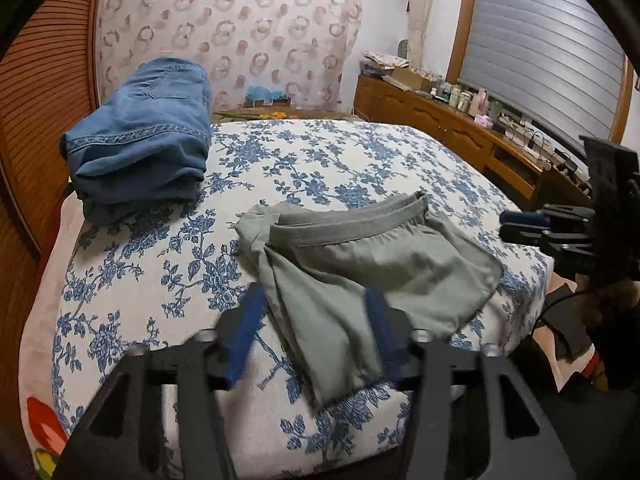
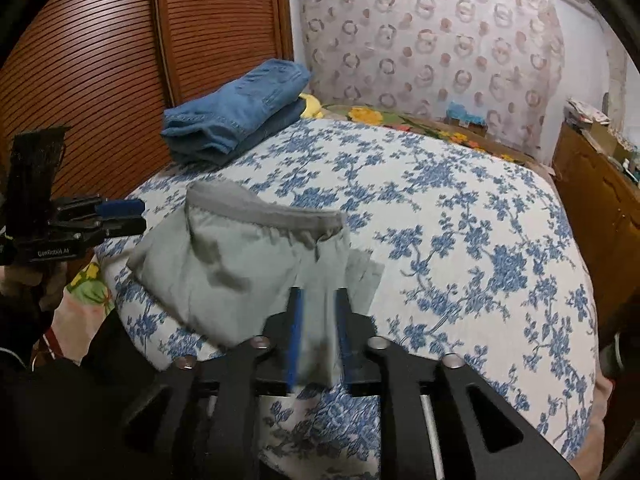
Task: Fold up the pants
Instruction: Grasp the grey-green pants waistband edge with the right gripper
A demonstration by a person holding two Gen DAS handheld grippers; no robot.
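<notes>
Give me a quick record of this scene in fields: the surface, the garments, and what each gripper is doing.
surface: bed with blue floral cover
garment in work: grey-green pants, partly folded, waistband away from the grippers
other garment: folded blue jeans at the far left of the bed
left gripper: open, above the pants' near edge
right gripper: looks shut on a fold of the pants
backdrop: patterned curtain

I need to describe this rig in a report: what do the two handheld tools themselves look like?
Both are matte black plastic frames with slotted cut-outs and silver screw heads. The left tool and the right tool each carry two fingers faced with blue pads. From the right wrist view, the left tool's side bears small white lettering, too blurred to read reliably.
</notes>
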